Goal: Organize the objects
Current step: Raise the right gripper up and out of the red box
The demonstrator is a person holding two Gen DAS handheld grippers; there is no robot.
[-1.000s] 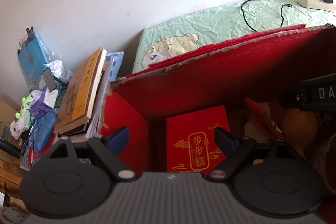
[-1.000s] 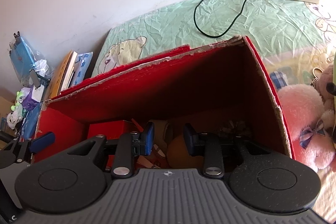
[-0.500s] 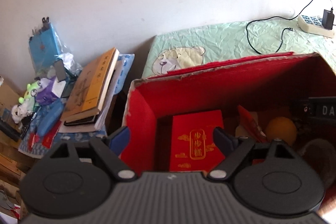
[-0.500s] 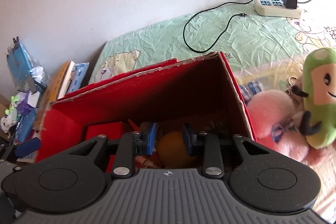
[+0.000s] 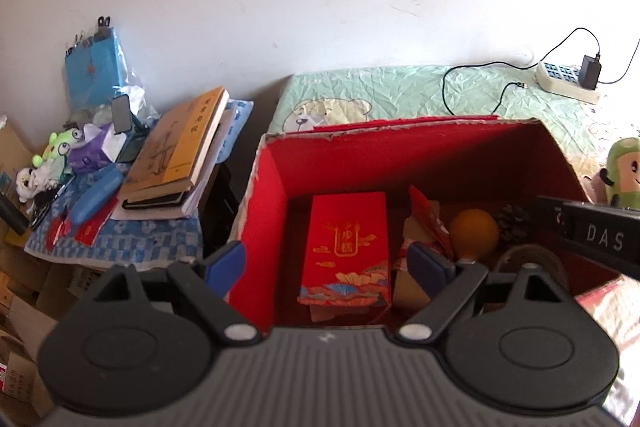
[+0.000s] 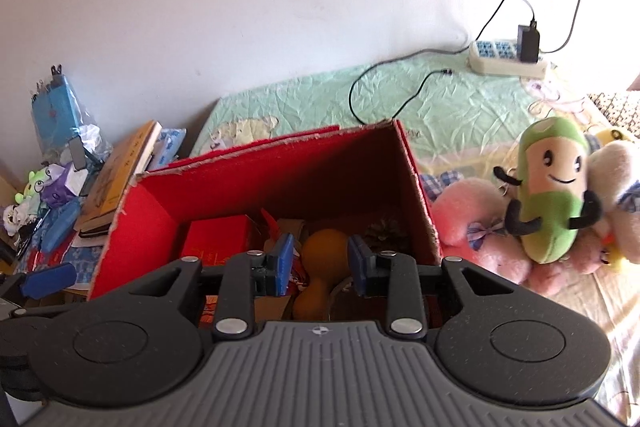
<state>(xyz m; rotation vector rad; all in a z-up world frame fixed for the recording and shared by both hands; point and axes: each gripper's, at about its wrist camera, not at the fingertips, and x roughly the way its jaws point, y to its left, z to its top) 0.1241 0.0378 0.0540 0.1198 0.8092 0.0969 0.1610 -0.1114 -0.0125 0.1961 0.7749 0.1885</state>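
Observation:
An open red cardboard box [image 5: 400, 131] [image 6: 280, 151] stands on the bed. Inside lie a red gift packet with gold print [image 5: 346, 239] [image 6: 216, 239], an orange gourd-shaped fruit [image 5: 474, 233] [image 6: 322, 255], a pine cone [image 5: 514, 223] and some wrappers. My left gripper [image 5: 328, 267] hangs open and wide above the box's left wall, holding nothing. My right gripper [image 6: 320, 263] hovers over the box with a narrow gap, its jaws opening. The orange fruit shows through that gap but lies in the box below, untouched. The right gripper's black body shows in the left wrist view, at the right edge.
Plush toys, a green one [image 6: 552, 187] and a pink one [image 6: 468, 215], sit on the bed right of the box. A power strip [image 6: 508, 59] with a cable lies at the back. Stacked books [image 5: 176, 155] and small clutter cover a side table to the left.
Both grippers have drawn back and risen from the box, so it looks smaller and its floor shows. The plush toys have come into view at the right. Nothing was picked up.

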